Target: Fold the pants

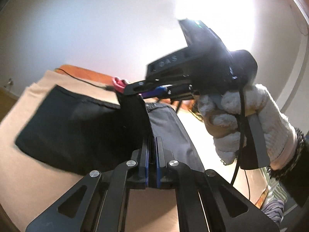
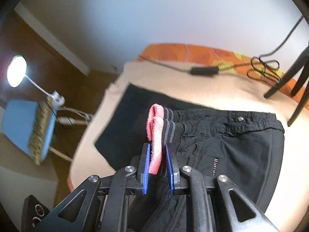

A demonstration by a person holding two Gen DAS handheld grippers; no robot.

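Black pants lie on a beige blanket, waistband with a snap at the far side. My right gripper is shut on the ribbed leg cuffs with pink ends, held above the waistband area. My left gripper is shut on a lifted black fold of the pants. In the left wrist view the right gripper is held by a gloved hand just above that fold, with the pink cuff behind it. The folded pants stretch left.
A black cable with an adapter lies on the blanket's far side, near the orange bedding. Black tripod legs stand at the right. A blue dustpan with brush and a lamp are on the floor to the left.
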